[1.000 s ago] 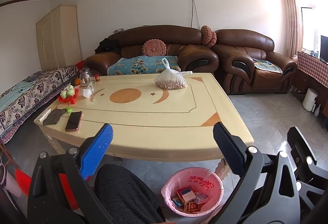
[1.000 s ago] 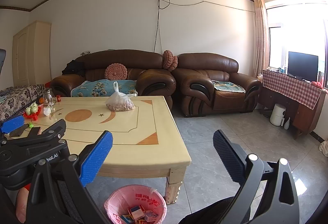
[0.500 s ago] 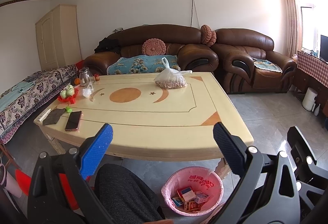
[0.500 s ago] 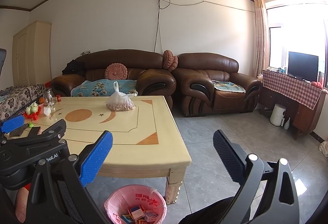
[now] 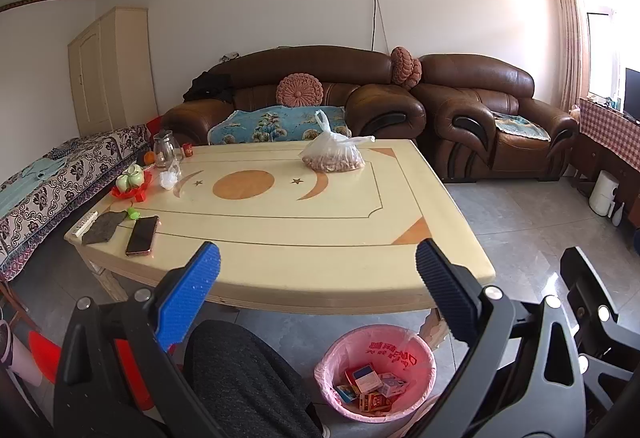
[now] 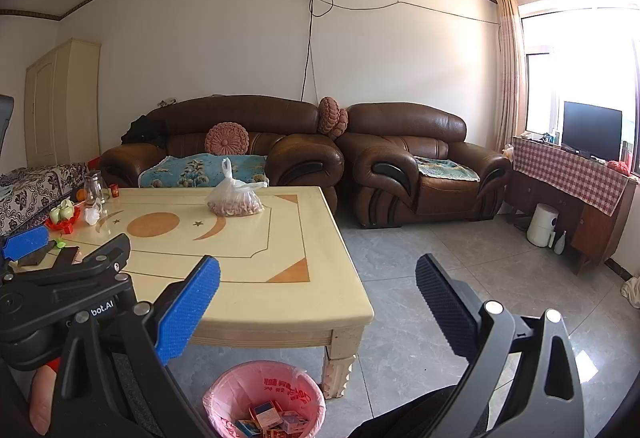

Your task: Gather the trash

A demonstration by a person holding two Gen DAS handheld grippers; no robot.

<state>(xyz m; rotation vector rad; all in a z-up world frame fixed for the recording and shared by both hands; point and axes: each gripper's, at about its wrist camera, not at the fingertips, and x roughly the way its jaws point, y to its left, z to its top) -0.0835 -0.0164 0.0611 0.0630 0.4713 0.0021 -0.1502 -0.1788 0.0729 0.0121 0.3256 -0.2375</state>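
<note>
Left gripper (image 5: 316, 278) spread wide, nothing between the fingers, held low at the near edge of the table (image 5: 320, 262). Right gripper (image 6: 318, 290) also spread wide and empty, just beside the left one, off the table's near right corner over grey floor tiles.

Trash bin (image 5: 376, 370), pink liner with red print, on the floor at 6 o'clock under the table's near edge, next to the table leg (image 6: 338, 374). Small cardboard boxes (image 5: 368, 384) lie in it, red, blue and white; the count is unclear. Same bin at bottom centre of the right wrist view (image 6: 264, 398).

On the table: clear plastic bag of nuts (image 5: 334, 155), knotted, at 12 o'clock near the far edge. At 10 o'clock a glass jug (image 5: 164, 149), a white crumpled wad (image 5: 170, 179) just in front of it, and green-white cups on a red tray (image 5: 132, 183). At 9 o'clock a phone (image 5: 142, 235) face up, a dark cloth (image 5: 102, 232) beside it, a white remote (image 5: 85, 224) at the edge, and a small green cap (image 5: 133, 213).

A person's knee in dark grey fabric (image 5: 244, 378) is at 6 o'clock, left of the bin. Brown leather sofa (image 5: 304, 97) sits behind the table.
</note>
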